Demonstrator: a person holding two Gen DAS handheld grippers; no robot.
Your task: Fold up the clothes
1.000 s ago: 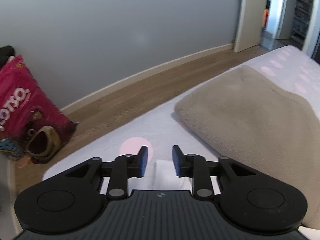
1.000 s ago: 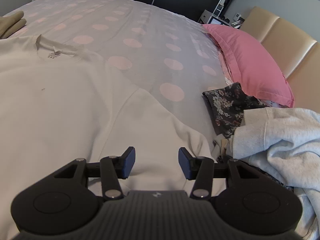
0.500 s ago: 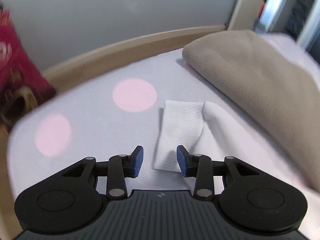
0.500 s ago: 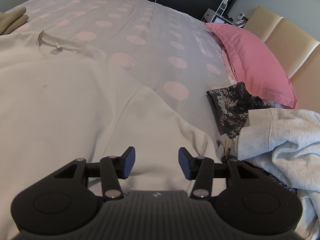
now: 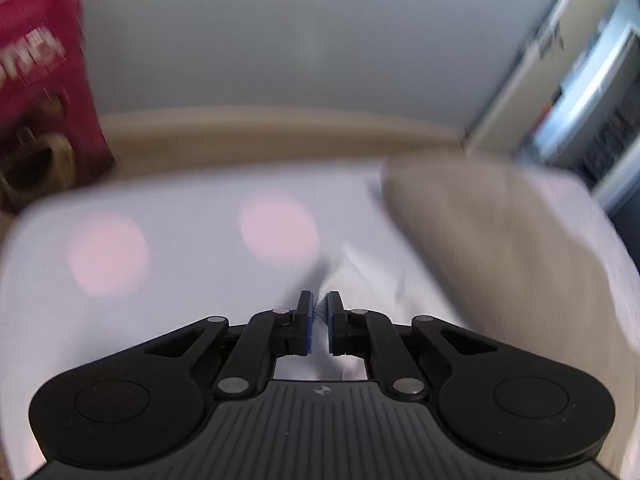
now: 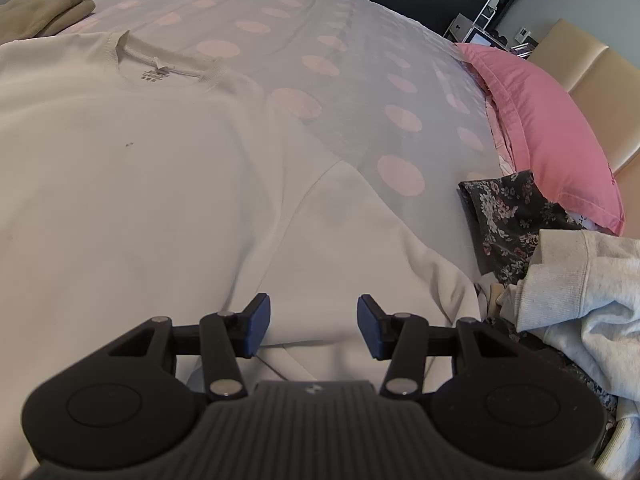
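Note:
A white sweatshirt point(image 6: 140, 180) lies flat on the dotted bedsheet point(image 6: 320, 40), collar point(image 6: 160, 64) toward the far side. My right gripper point(image 6: 313, 310) hovers open over its near sleeve point(image 6: 360, 240), with nothing between the pads. In the blurred left wrist view, my left gripper point(image 5: 319, 300) has its jaws closing tight on the cuff end of the other white sleeve point(image 5: 372, 280). Fabric is pinched between the blue pads and bunches up ahead of them.
A folded beige garment point(image 5: 500, 232) lies to the right of the gripped sleeve, also at far left point(image 6: 40, 12). A pink pillow point(image 6: 540, 132), a dark floral garment point(image 6: 504, 212) and a grey hoodie point(image 6: 580, 280) crowd the right side. A red bag point(image 5: 40, 80) stands beyond the bed's edge.
My left gripper moved forward and down over the flat white cuff, rolled, and shut on it, bunching the fabric. The right gripper stayed almost still, open.

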